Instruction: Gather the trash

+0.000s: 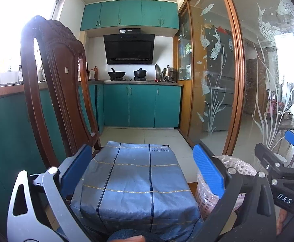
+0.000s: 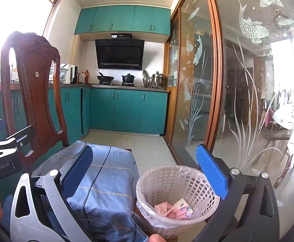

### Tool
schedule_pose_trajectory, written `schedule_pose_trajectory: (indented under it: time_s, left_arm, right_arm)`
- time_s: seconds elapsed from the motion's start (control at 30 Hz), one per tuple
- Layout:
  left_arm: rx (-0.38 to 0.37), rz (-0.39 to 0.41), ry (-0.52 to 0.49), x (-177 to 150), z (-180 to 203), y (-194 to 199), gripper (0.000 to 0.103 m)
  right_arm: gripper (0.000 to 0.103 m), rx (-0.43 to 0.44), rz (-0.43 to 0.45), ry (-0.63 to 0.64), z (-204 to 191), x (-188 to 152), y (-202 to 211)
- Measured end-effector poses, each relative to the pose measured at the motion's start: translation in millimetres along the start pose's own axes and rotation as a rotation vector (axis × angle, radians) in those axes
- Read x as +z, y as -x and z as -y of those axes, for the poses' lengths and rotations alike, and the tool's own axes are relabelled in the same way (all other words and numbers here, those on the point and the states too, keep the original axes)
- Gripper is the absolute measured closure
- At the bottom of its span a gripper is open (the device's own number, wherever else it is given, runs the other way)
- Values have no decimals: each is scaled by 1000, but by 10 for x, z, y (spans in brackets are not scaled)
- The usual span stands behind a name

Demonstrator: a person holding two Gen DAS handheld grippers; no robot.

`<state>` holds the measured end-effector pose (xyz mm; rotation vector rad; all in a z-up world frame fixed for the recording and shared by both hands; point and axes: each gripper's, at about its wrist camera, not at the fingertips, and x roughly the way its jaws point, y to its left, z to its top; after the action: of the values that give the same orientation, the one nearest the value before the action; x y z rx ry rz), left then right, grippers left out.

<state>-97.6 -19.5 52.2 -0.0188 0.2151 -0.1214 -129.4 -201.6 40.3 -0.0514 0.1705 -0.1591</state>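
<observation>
Both the left gripper [image 1: 143, 169] and right gripper [image 2: 145, 171] gape empty; crumpled pink paper trash [image 2: 172, 209], at 5 o'clock inside the lined basket [image 2: 147, 183], looks light, soft, crushable: pinch a raised fold.

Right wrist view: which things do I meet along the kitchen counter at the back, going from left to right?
White dish rack → brown bottle → black wok → black lidded pot → upright steel lid → steel pot.
</observation>
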Motion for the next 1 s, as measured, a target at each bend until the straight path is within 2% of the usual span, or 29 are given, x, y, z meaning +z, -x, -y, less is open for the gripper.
schedule_pose_trajectory:
  time_s: [1.0]
  left_arm:
    - [-7,-10,-13,10,24,7,3]
  right_arm:
    - [3,0,5,0,-41,-27,34]
